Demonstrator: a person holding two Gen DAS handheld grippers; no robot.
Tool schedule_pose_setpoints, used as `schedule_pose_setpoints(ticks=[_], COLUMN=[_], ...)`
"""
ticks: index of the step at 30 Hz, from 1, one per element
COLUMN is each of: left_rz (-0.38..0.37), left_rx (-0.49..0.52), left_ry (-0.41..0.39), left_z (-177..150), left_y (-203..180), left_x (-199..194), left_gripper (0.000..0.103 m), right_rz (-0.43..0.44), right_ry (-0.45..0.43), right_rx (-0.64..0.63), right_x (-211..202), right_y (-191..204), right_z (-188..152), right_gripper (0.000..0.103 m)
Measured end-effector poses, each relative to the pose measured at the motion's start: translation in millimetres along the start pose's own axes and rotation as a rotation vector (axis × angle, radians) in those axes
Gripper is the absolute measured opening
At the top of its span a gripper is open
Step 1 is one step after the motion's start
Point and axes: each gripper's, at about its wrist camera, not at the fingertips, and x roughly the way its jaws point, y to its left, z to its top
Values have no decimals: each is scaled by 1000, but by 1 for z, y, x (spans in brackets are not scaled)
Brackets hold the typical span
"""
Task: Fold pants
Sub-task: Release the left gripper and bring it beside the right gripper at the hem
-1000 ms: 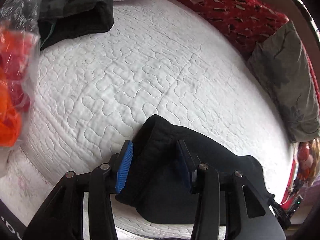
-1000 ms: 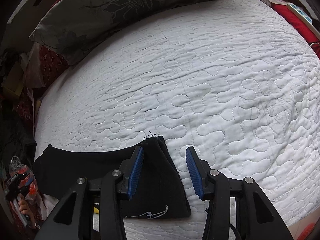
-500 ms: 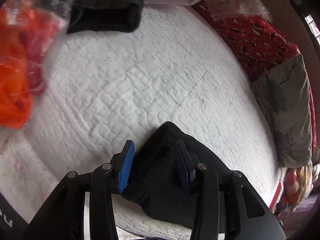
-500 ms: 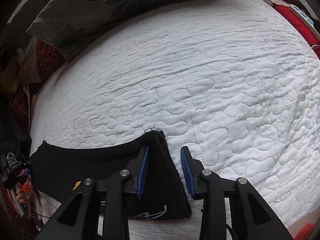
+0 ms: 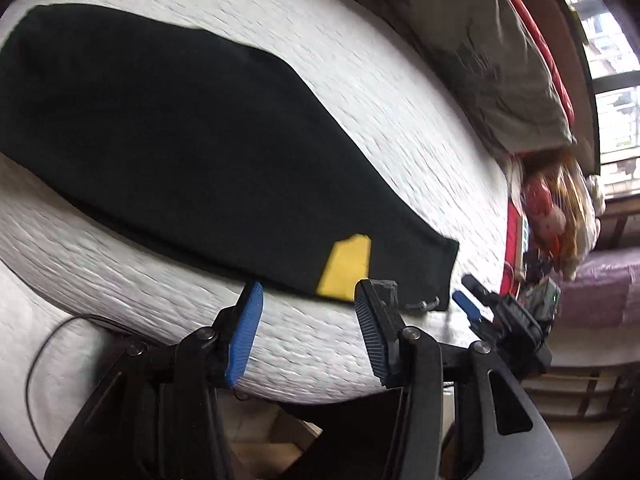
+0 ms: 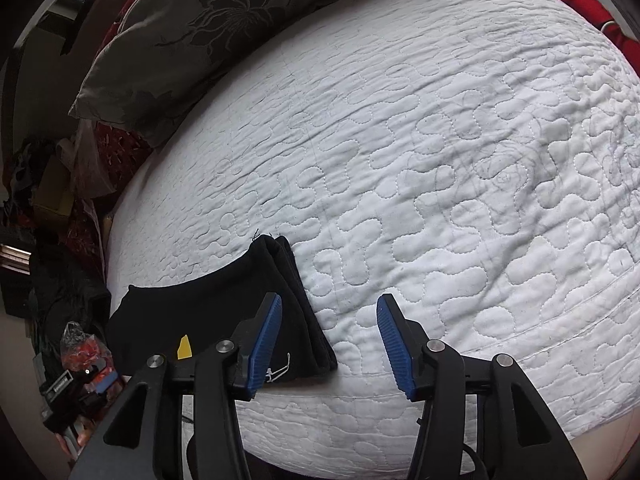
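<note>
The black pants lie folded flat on the white quilted bed, with a yellow patch near the front edge. In the right wrist view the pants show a stacked folded end and a small white logo. My left gripper is open and empty, just off the bed edge below the patch. My right gripper is open and empty, its left finger over the pants' folded end. The right gripper also shows in the left wrist view.
A grey floral pillow lies along the far side of the bed. Red bedding and clutter sit past the bed's right end. A bag with red items and dark clutter lie on the floor at left. A black cable hangs at the bed front.
Both grippers have opened and let go of the pants. The left gripper has swung round and pulled back off the bed edge. The right gripper has backed off slightly.
</note>
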Motion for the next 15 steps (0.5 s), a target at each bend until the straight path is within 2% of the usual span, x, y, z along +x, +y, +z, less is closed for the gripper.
schedule_pose_setpoints(ticks=[3, 8, 10, 15], left_rz=[7, 11, 12, -2], left_rx=[22, 2, -9, -51], left_ry=[51, 113, 126, 146], left_z=[-19, -39, -43, -47], left_y=[-31, -48, -50, -56], left_x=[25, 49, 54, 67], left_gripper=[46, 46, 46, 46], right_rz=[53, 141, 180, 205], right_ry=[28, 71, 72, 123], right_rx=[2, -5, -29, -146], right_x=[9, 35, 42, 62], right_y=[-3, 0, 5, 37], right_z=[8, 22, 27, 37], right_gripper=[57, 65, 78, 91])
